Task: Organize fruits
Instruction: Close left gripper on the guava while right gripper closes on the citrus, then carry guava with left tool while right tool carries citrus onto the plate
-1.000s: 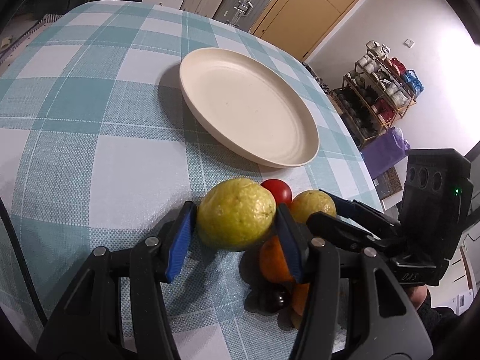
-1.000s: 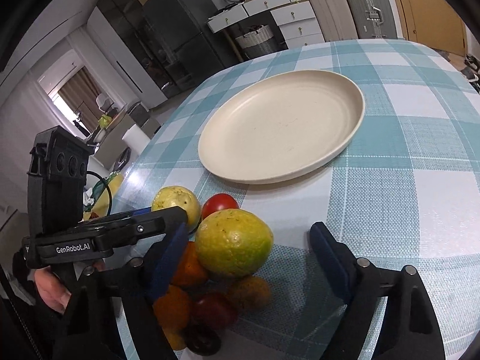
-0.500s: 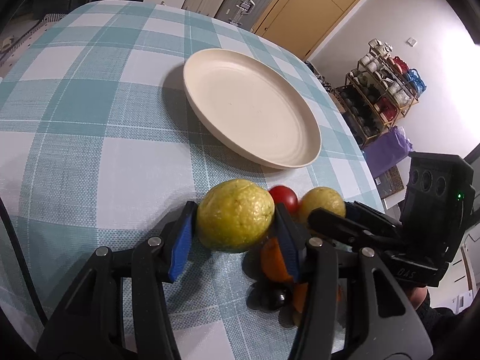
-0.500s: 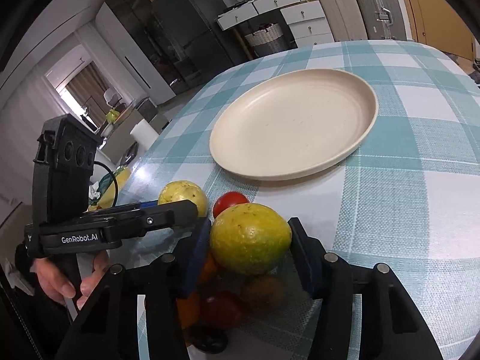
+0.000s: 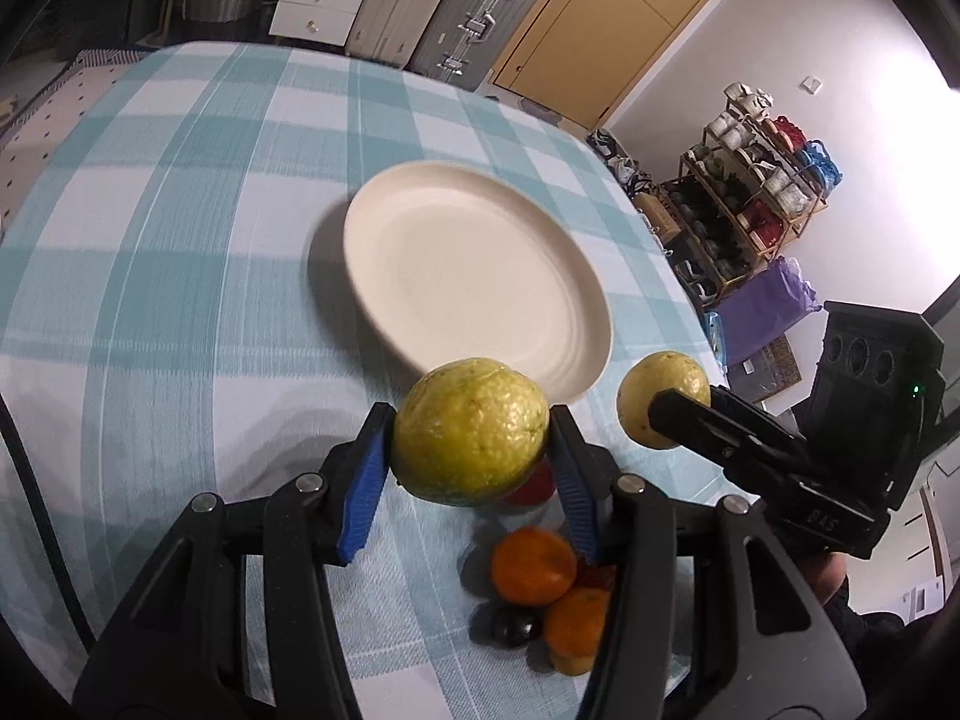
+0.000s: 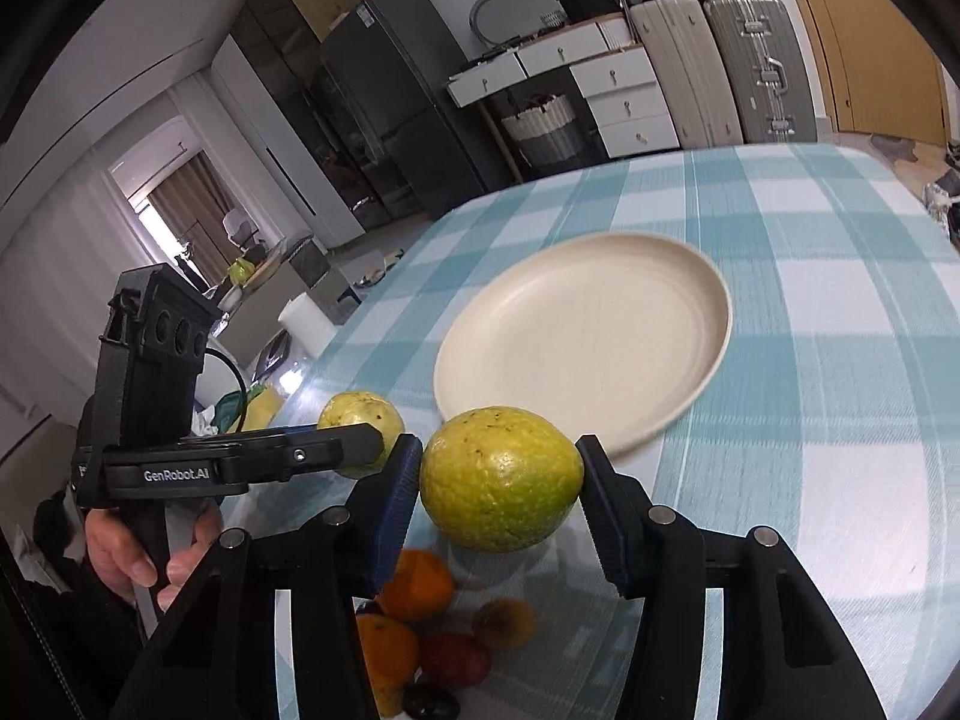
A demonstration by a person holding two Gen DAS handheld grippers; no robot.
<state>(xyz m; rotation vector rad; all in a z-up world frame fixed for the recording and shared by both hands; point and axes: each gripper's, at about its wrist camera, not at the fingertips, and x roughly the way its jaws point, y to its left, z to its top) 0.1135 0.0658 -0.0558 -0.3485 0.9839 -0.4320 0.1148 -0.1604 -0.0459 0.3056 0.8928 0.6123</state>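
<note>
Above the small heap of fruit at the near table edge, the left gripper (image 5: 469, 450) is clamping one yellow-green fruit (image 5: 468, 420) between its blue pads, and the right gripper (image 6: 499, 456) is pinching a second yellow-green fruit (image 6: 501, 489) the same way. Both fruits are hanging clear of the checked tablecloth (image 5: 180, 300), side by side and apart. Each is being squeezed across its widest part, probably so that the round, bumpy skin is not slipping out of the pads. Both grippers are pointing towards the cream plate (image 5: 480, 276), which is lying bare just beyond them, so I judge that the pair is heading there.

Underneath, two oranges (image 5: 531, 564), a red fruit (image 5: 534, 486) and a small dark fruit (image 5: 513, 624) are waiting on the cloth, touching one another. Nothing is blocking the way to the plate. The real worry is that the two tools are working close together, so their fingers could be knocking as both are reaching over the same near rim
</note>
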